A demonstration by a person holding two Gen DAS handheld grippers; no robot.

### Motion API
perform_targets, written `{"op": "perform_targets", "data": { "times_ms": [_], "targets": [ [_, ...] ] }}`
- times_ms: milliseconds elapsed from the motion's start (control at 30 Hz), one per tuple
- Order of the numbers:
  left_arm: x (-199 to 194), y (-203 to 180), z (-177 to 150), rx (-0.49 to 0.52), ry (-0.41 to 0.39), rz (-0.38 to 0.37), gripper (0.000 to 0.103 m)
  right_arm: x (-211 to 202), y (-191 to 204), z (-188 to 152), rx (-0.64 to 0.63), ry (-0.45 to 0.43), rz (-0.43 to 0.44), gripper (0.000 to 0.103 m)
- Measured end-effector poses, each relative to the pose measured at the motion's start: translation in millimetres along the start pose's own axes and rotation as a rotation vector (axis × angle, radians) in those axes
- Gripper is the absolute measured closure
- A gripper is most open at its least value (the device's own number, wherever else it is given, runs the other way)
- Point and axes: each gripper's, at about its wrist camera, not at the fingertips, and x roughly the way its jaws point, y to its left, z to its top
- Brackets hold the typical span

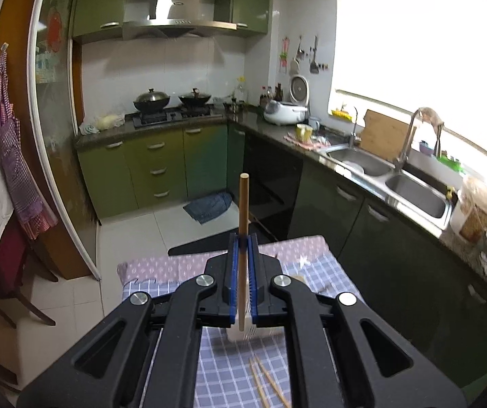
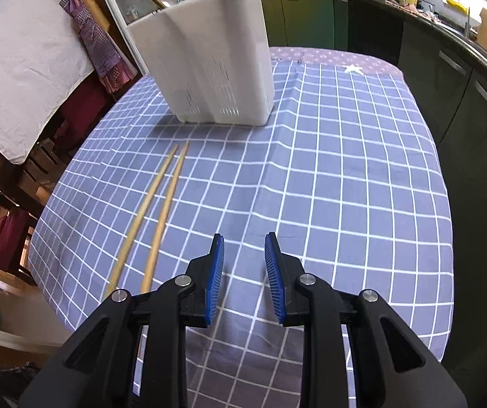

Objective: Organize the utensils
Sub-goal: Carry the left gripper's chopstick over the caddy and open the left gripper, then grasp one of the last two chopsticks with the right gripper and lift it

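Observation:
My left gripper (image 1: 242, 242) is shut on a wooden utensil handle (image 1: 243, 204) that stands upright between its blue pads, above the white utensil holder (image 1: 243, 335), which is mostly hidden behind the fingers. In the right wrist view the white slotted holder (image 2: 209, 64) stands on the far left part of the checked tablecloth (image 2: 345, 170), with several wooden handles sticking out of its top. Two wooden chopsticks (image 2: 151, 214) lie side by side on the cloth in front of it; they also show in the left wrist view (image 1: 267, 384). My right gripper (image 2: 244, 238) is open and empty, low over the cloth, right of the chopsticks.
The table is small, with its edges close on all sides. Dark kitchen cabinets (image 2: 464, 78) and a counter with a double sink (image 1: 396, 176) run along the right. A chair (image 1: 12, 272) and a hanging apron (image 1: 15, 156) are at the left.

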Motion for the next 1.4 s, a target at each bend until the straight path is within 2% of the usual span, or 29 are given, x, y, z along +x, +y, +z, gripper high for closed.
{"op": "perform_targets", "data": {
  "times_ms": [133,233,433,600,733,833,967,1033,1400],
  "targets": [
    [20,-2,13,-0.011,-0.012,0.027,0.098,11,9,2,-0.037,0.035,-0.011,0.078],
    [43,-4,12,-0.011,0.010,0.043,0.098,16,16,6,-0.061,0.050,-0.015,0.078],
    [89,-3,-7,-0.004,0.095,0.054,0.098,29,28,20,-0.099,0.094,-0.038,0.078],
    [105,1,-27,0.004,0.147,0.052,0.096,44,46,40,-0.123,0.140,-0.018,0.078],
    [97,3,-34,0.020,0.140,0.050,0.076,52,64,56,-0.142,0.153,0.000,0.078],
    [85,7,-35,0.020,0.125,0.038,0.072,61,76,67,-0.148,0.168,0.004,0.078],
    [63,8,-38,0.015,0.107,0.016,0.070,77,84,80,-0.160,0.193,-0.042,0.078],
    [48,12,-44,0.015,0.097,0.003,0.064,82,85,82,-0.159,0.205,-0.052,0.078],
    [9,35,-89,0.001,0.123,-0.025,0.064,107,101,94,-0.193,0.249,-0.101,0.078]
  ]
}}
